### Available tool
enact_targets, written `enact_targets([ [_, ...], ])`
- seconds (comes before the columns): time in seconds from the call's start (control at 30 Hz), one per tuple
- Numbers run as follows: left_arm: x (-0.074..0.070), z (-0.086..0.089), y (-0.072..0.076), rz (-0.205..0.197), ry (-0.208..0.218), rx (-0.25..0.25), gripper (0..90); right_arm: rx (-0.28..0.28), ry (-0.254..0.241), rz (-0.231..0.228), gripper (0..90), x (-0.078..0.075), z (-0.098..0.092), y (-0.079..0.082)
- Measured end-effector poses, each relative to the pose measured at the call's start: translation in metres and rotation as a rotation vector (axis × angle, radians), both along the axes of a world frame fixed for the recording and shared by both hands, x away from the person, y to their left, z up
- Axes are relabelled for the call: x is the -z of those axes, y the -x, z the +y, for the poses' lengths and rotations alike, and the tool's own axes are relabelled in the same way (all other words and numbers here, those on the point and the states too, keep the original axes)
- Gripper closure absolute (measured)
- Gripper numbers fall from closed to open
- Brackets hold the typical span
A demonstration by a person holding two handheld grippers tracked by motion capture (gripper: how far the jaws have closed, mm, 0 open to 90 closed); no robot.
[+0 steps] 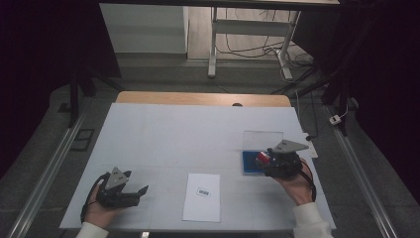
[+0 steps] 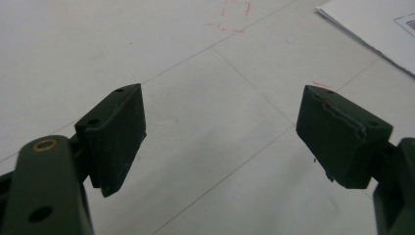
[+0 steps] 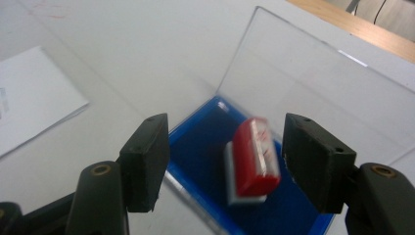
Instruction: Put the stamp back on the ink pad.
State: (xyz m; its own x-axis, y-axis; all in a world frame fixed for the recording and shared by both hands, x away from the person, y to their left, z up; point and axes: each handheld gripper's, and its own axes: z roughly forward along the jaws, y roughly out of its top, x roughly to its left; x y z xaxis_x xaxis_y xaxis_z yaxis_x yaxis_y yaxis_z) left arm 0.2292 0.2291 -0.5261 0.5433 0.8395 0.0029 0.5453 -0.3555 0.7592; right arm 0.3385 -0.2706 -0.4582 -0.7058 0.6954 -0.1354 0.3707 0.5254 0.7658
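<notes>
Hovering at about 4 o'clock on the table (image 1: 148, 124), the right gripper (image 3: 225, 156) is held with its jaws apart on either side of a red stamp (image 3: 252, 159), without visible contact. The stamp stands tilted on the blue pad of an open case (image 3: 195, 147), whose clear lid (image 3: 293, 83) is raised behind it.

A knock is judged the main risk: because the stamp leans and looks blurred, a jaw closing unevenly could tip it flat on the pad or push it against the lid. The light case could also be dragged along the table.

At 7 o'clock the left gripper (image 2: 220, 132) is held idle, jaws wide apart over bare surface. A sheet of paper (image 1: 201, 197) lies at 6 o'clock.

The stamp's tilt and the gaps beside it are given by the right gripper view; the spacing of case, sheet and both grippers is given by the high view.
</notes>
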Motion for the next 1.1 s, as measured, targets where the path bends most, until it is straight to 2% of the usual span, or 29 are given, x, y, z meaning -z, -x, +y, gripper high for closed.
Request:
enact_targets([
  [0.1,-0.001,-0.002,0.0,0.004,0.01,0.006,18.8,-0.014,-0.037,-0.003,34.3,0.006,-0.008,0.015],
  [0.27,-0.001,-0.004,0.001,0.007,0.015,0.022,18.7,-0.03,-0.053,0.005,33.9,0.027,-0.023,0.043],
  [0.37,-0.001,-0.007,0.002,0.006,0.015,0.032,18.7,-0.036,-0.077,0.018,33.4,0.036,-0.03,0.053],
  [0.47,-0.002,-0.009,0.003,0.007,0.015,0.038,18.7,-0.046,-0.127,0.026,33.5,0.045,-0.038,0.062],
  [0.53,-0.001,-0.011,0.004,0.008,0.013,0.041,18.7,-0.052,-0.119,0.025,33.5,0.048,-0.041,0.066],
  [0.77,0.0,-0.013,0.004,0.018,0.008,0.044,18.6,-0.061,-0.144,-0.011,33.7,0.05,-0.041,0.062],
  [1.1,0.0,-0.013,0.004,0.016,0.005,0.044,18.7,-0.062,-0.132,-0.017,34.1,0.05,-0.043,0.061],
])
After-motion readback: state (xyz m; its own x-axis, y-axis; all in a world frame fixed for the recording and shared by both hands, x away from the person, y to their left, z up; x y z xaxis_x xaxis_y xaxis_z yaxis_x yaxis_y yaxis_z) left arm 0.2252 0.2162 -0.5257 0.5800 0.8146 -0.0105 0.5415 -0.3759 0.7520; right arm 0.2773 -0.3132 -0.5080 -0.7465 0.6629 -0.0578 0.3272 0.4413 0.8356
